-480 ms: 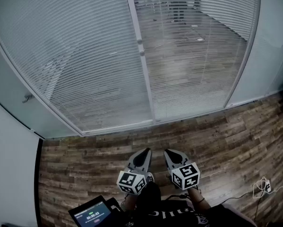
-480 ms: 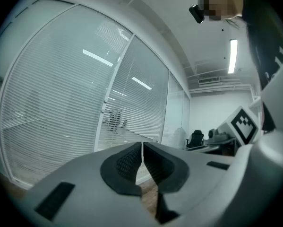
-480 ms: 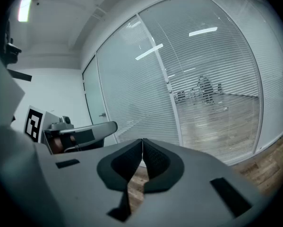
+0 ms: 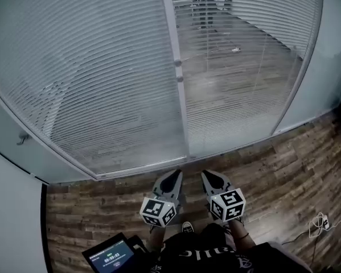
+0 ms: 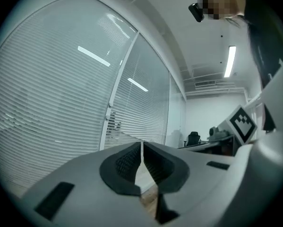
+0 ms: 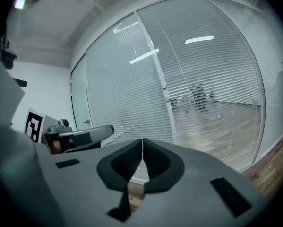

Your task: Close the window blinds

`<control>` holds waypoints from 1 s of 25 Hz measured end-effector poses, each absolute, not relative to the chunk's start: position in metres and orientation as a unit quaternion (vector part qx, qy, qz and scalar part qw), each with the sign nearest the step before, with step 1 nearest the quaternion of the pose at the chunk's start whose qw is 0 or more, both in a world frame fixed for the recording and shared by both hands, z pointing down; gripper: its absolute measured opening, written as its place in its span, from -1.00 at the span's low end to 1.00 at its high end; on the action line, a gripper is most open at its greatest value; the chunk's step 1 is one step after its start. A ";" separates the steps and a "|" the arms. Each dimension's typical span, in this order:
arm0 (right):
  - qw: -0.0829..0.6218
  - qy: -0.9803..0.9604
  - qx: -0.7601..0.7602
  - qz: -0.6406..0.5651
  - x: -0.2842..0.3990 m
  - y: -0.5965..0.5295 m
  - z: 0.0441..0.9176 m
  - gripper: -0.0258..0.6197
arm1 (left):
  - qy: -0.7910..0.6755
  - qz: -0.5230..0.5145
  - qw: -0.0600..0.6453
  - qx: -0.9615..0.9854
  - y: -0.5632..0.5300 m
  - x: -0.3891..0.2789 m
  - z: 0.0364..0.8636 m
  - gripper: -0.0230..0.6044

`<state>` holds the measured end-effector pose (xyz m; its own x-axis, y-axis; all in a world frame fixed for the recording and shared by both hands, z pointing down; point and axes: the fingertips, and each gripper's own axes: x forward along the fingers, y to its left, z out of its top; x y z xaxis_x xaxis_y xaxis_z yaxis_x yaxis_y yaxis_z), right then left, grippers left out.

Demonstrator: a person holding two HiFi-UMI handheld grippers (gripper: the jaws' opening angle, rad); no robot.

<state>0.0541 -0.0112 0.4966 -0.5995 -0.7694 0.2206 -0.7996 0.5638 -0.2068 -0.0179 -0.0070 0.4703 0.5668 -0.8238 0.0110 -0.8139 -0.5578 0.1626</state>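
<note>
Two window blinds fill the wall ahead, split by a white mullion (image 4: 180, 95) with two small knobs (image 4: 179, 64). The left blind (image 4: 90, 78) looks nearly opaque. Through the slats of the right blind (image 4: 244, 67) I see a room with a wooden floor; thin cords (image 4: 207, 44) hang down it. My left gripper (image 4: 175, 176) and right gripper (image 4: 206, 175) are side by side low in the head view, pointing at the window's base, both shut and empty. The shut jaws show in the left gripper view (image 5: 141, 148) and the right gripper view (image 6: 142, 143), well short of the blinds.
A door handle (image 4: 23, 138) sits on the panel at the left. A tablet (image 4: 109, 256) lies at the lower left of the wooden floor (image 4: 284, 169). A white cable (image 4: 318, 223) lies on the floor at the right. The person's shoe (image 4: 187, 227) is below the grippers.
The view has shifted nearer the window, and both grippers sit slightly higher and closer to its base. Both stay shut.
</note>
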 end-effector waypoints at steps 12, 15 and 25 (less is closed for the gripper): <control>0.037 -0.869 0.457 0.187 0.025 -0.182 0.498 -0.86 | -0.459 -0.029 0.112 0.881 -0.147 -0.054 0.495 -0.91; 0.040 -0.877 0.443 0.182 0.015 -0.233 0.489 -0.86 | -0.469 -0.035 0.115 0.875 -0.193 -0.061 0.491 -0.91; 0.042 -0.900 0.407 0.154 -0.002 -0.389 0.463 -0.83 | -0.503 -0.048 0.108 0.856 -0.320 -0.059 0.479 -0.91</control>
